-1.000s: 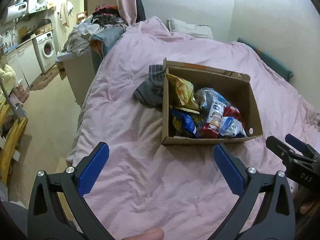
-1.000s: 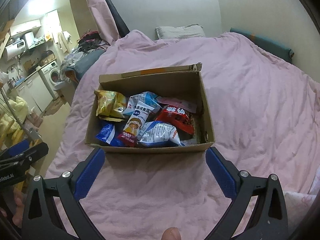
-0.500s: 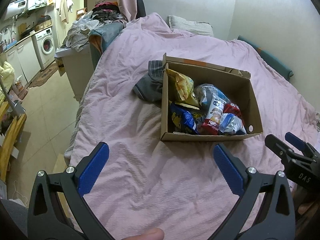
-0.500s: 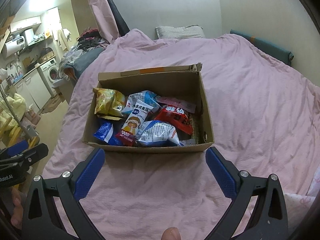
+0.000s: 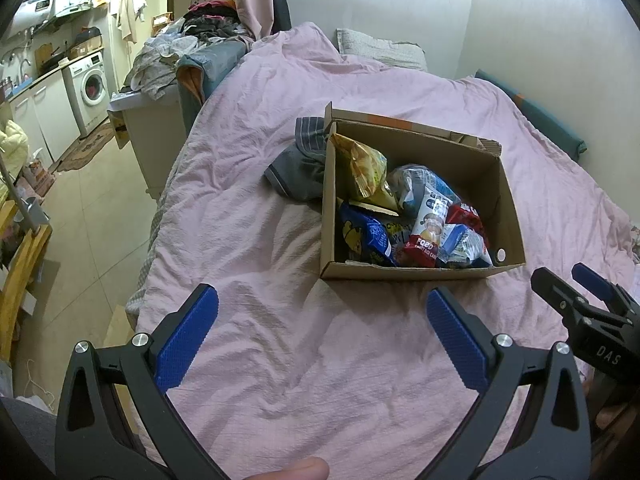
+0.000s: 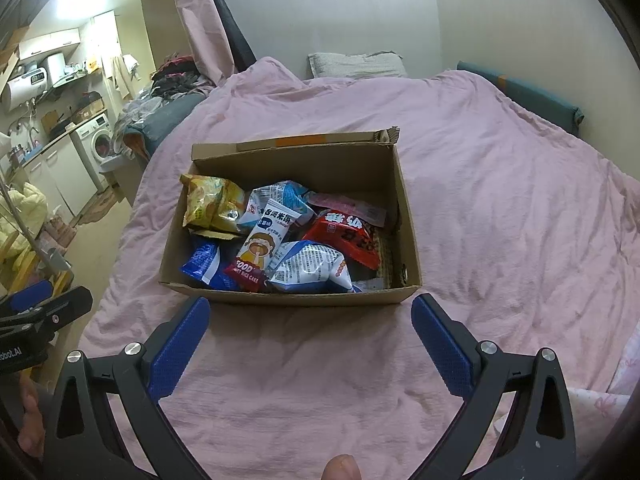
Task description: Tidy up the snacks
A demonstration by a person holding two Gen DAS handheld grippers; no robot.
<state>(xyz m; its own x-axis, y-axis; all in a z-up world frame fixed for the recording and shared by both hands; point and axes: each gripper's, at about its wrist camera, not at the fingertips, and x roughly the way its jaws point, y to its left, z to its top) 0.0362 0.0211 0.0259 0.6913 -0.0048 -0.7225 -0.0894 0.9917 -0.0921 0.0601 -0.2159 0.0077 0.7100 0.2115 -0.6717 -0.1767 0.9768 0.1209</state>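
A bed under a wrinkled pink duvet (image 6: pixel 500 208), filling most of both views, with a grey pillow (image 6: pixel 356 65) against the pale wall at its head and a teal cushion (image 6: pixel 532 94) along the far side. Near the middle of the duvet, an open cardboard box (image 6: pixel 406 224), the snacks heaped inside — a yellow chip bag (image 6: pixel 212 202) at the left end, a rice cake packet (image 6: pixel 264 244) in the centre, a red packet (image 6: pixel 348 236) toward the right, a blue-and-white bag (image 6: pixel 312 268) at the front, a dark blue bag (image 5: pixel 366 236) in the front left corner. Just beside the box's left wall, crumpled grey clothing (image 5: pixel 298 162). Left claw (image 5: pixel 322 338) spread wide, empty, above bare duvet short of the box; right claw (image 6: pixel 310 340) likewise spread and empty, directly before the box's near wall. Beyond the bed's left edge, a tiled floor (image 5: pixel 86 216), a heap of laundry (image 5: pixel 188 46), and a kitchen corner — washing machine (image 5: pixel 90 88), white cabinets (image 5: pixel 40 120), wall-mounted water heater (image 6: pixel 24 84).
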